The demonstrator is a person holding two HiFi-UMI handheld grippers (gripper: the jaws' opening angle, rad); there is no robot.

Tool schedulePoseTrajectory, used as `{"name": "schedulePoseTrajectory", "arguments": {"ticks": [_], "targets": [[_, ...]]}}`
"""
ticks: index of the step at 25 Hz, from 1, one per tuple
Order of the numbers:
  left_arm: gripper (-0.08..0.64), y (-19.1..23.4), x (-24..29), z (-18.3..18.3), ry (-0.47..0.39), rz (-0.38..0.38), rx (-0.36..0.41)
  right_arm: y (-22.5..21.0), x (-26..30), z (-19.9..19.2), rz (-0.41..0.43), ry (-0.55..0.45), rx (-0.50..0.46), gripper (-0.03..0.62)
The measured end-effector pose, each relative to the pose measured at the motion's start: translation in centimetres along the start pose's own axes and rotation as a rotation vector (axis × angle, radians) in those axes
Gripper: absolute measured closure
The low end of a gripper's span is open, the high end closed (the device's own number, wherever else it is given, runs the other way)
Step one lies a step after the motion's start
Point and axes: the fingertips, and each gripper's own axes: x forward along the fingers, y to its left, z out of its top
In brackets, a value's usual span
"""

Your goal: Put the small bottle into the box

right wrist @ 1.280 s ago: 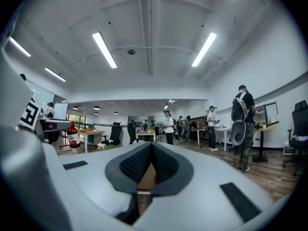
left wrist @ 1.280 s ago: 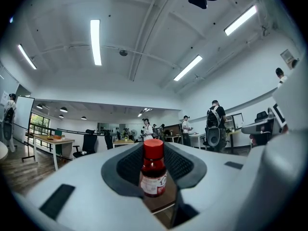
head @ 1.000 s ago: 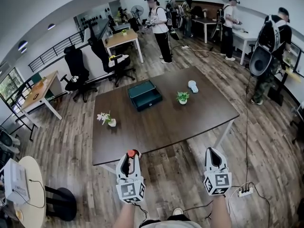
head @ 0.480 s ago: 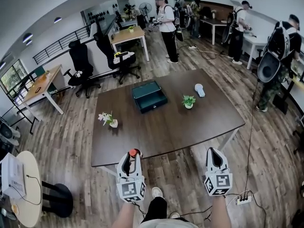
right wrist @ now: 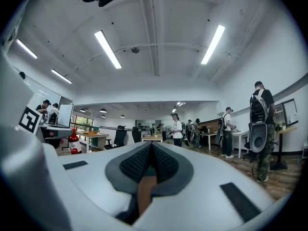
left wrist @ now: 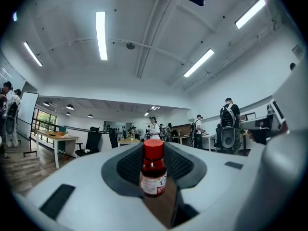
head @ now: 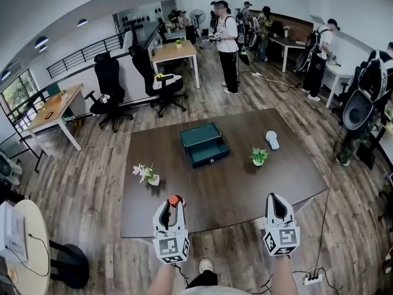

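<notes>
- Two grippers are in play, both up at the near edge of the table [head: 245, 189] and pointing across it.
- On that edge's left side, the left gripper [head: 174, 205] has its jaws clamped on the small bottle [left wrist: 154, 170]. It's dark red with a red cap and a white label, standing upright between the pads with the cap poking out above them.
- Further right along the same edge, the right gripper [head: 277, 199] has its jaws pressed together, with nothing between them.
- Around mid-table, a bit toward the far side, sits the box [head: 204, 144]. It's teal, with the lid open, and well apart from the bottle.
- Right of the box on the table is a little green potted plant [head: 258, 157], and a white thing [head: 271, 140] lies just beyond that, toward the table's far right.
- A pot of pale flowers [head: 147, 174] stands near the table's left edge.
- Past the table's far side, people are standing around desks and office chairs.
</notes>
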Motion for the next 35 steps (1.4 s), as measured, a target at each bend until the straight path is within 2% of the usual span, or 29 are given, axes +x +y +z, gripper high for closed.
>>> {"name": "schedulePoseTrajectory", "arguments": {"ticks": [14, 22, 26, 31, 35], "targets": [[0.433, 9.2, 7.2, -0.6, -0.021, 0.066, 0.007, 6.3, 13.4, 0.0, 0.11, -0.003, -0.011, 0.592], [0.433, 13.6, 10.2, -1.1, -0.027, 0.103, 0.024, 10.1, 20.5, -1.1, 0.187, 0.008, 0.014, 0.592], [0.433, 14.6, 11.7, -1.2, -0.014, 0.115, 0.055, 10.5, 23.5, -1.4, 0.221, 0.007, 0.022, 0.592], [0.433, 14.1, 14.3, -1.3, 0.0, 0.161, 0.089, 10.0, 28.5, -2.5, 0.318, 0.018, 0.03, 0.592], [0.433, 12.7, 16.9, -1.0, 0.008, 0.238, 0.049, 8.1, 32.6, -2.4, 0.398, 0.02, 0.01, 0.592]]}}
